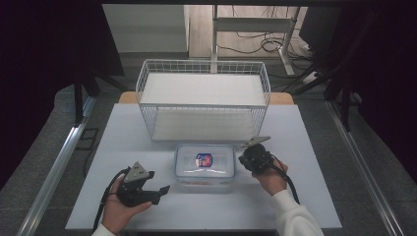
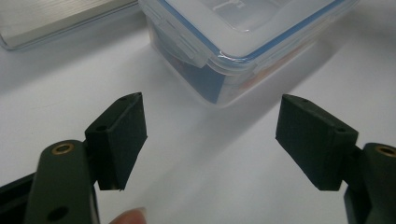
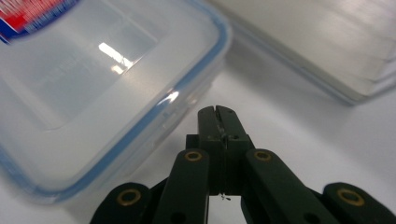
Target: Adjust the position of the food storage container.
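A clear plastic food box point(image 1: 205, 166) with a blue-sealed snap lid and a red-and-blue label stands in the middle of the white table point(image 1: 123, 142). My left gripper point(image 1: 162, 192) lies low at the box's front left, open, with bare table between its pads; its own view has the box corner point(image 2: 219, 60) a short way ahead. My right gripper point(image 1: 244, 160) is shut with nothing in it, tip close beside the box's right edge point(image 3: 196, 79); whether it touches the side latch I cannot tell.
A white wire basket point(image 1: 204, 98) with a pale liner stands right behind the box; its base edge point(image 3: 327, 60) lies beyond my right gripper. Bare table stretches to the left and right of the box. A desk frame and cables are on the floor beyond.
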Demonstrator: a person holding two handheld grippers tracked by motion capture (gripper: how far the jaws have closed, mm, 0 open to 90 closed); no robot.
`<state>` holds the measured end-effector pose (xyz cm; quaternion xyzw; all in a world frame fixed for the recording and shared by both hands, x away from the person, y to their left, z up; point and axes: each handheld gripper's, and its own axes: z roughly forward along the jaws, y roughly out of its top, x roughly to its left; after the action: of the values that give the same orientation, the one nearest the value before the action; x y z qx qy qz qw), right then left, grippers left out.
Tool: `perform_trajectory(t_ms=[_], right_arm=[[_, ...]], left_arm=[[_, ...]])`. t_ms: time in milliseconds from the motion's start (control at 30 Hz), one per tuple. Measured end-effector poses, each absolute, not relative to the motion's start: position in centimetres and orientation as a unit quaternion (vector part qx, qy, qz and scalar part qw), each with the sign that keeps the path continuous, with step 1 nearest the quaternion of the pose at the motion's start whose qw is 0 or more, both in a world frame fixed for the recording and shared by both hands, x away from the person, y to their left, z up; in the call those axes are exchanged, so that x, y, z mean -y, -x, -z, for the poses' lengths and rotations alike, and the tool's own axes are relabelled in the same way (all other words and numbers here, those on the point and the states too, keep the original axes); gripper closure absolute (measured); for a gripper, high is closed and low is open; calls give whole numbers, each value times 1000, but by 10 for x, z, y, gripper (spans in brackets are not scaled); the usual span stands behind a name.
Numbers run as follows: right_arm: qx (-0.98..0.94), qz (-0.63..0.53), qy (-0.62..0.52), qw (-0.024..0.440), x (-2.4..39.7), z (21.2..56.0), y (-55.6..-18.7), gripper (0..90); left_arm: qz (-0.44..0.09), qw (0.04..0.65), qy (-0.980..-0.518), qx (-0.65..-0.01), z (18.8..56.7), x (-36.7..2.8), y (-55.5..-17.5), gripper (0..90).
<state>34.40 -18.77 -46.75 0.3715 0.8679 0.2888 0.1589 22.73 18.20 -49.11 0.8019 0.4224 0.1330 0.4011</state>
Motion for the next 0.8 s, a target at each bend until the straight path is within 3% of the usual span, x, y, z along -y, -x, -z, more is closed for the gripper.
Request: perform_trajectory(t_ms=[367, 433, 500, 533, 567, 600, 800], right_arm=[[-828, -354, -407, 153, 236, 456, -309, 880], [-821, -369, -411, 148, 241, 457, -310, 803], [-811, -387, -416, 142, 243, 458, -312, 634], [-800, -401, -424, 136, 245, 458, -313, 475], [-800, -401, -424, 136, 245, 458, -313, 475], [-793, -414, -428, 128, 247, 457, -314, 369], [-792, -424, -424, 114, 250, 456, -315, 267]], left_arm=[[-130, 403, -800, -424, 491, -183, -228, 243], [-129, 404, -800, -425, 491, -183, -228, 243], [-129, 404, -800, -425, 491, -183, -228, 243], [-129, 405, -799, -425, 491, -184, -228, 243], [-129, 405, -799, -425, 491, -184, -228, 243], [-129, 405, -799, -425, 491, -185, -228, 243], [-130, 406, -798, -427, 491, -186, -226, 242]])
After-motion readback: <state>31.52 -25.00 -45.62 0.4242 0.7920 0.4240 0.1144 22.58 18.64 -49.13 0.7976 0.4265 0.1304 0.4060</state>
